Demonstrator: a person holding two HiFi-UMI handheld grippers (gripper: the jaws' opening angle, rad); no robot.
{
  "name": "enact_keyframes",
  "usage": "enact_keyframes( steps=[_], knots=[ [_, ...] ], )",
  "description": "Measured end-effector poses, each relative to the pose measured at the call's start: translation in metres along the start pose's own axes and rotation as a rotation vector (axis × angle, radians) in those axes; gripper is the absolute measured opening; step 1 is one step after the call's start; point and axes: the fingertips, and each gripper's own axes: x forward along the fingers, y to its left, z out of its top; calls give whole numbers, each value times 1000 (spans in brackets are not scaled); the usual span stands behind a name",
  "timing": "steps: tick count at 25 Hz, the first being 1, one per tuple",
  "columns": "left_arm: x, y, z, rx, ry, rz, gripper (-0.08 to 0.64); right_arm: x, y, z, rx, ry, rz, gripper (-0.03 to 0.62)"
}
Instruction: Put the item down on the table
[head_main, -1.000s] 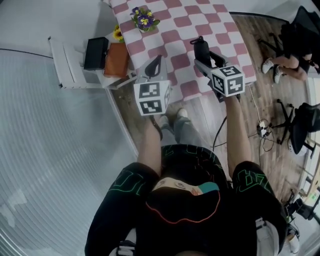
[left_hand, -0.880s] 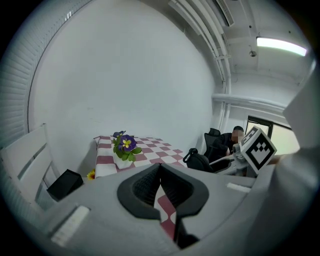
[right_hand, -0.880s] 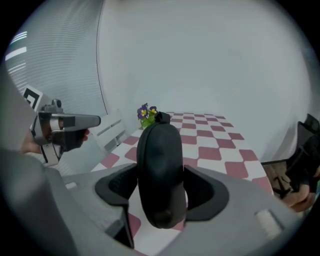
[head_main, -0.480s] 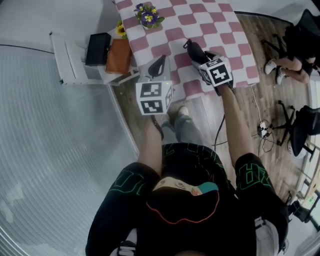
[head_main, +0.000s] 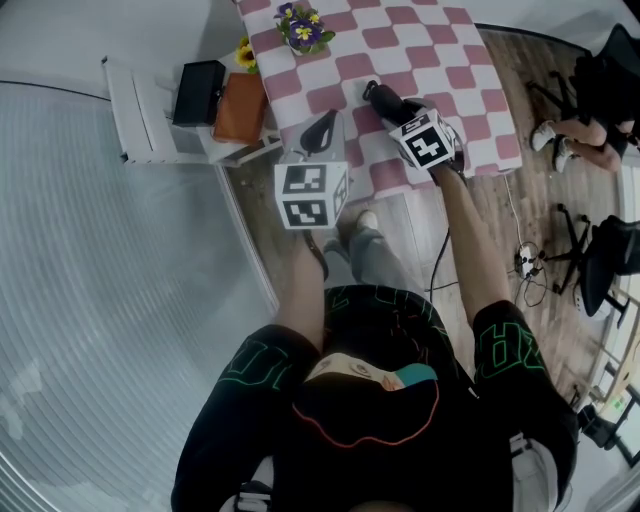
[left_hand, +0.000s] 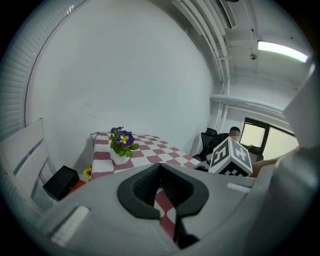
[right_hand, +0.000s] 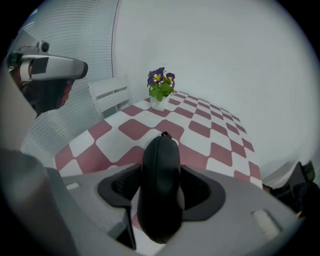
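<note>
A black oval zip case (right_hand: 160, 190) stands on end between the jaws of my right gripper (right_hand: 161, 172). The pads (right_hand: 192, 187) press its sides and the jaws are closing on it. In the head view the case (head_main: 385, 100) pokes out ahead of the right gripper (head_main: 395, 108), just over the near part of the red-and-white checked table (head_main: 400, 40). Whether the case touches the cloth (right_hand: 200, 135) is hidden. My left gripper (head_main: 318, 130) hovers at the table's near left corner. Its jaws meet at the tips (left_hand: 160, 167) with nothing between them.
A white pot of purple flowers (head_main: 303, 25) stands at the table's far left. Left of the table are a white bench (head_main: 135, 115), a black box (head_main: 197, 92) and an orange item (head_main: 240, 108). A seated person (head_main: 590, 120) and office chairs (head_main: 600, 250) are at the right.
My right gripper has carried the case leftward, farther over the table, and turned so that its marker cube tilts. The left gripper has hardly moved.
</note>
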Motion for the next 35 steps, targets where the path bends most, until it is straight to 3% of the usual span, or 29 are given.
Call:
enact_keyframes(
  steps=[16, 26, 28, 35],
  knots=[
    [-8, -7, 1, 8, -7, -24, 9, -11, 11, 7, 60, -105, -6, 249],
    [-14, -18, 7, 4, -33, -37, 9, -49, 10, 30, 204, -273, 4, 241],
    [-16, -20, 11, 0, -52, -40, 9, -63, 5, 35, 264, -326, -12, 124],
    [-23, -10, 27, -9, -105, 51, 9, -108, -10, 49, 437, -472, -31, 5]
  ],
)
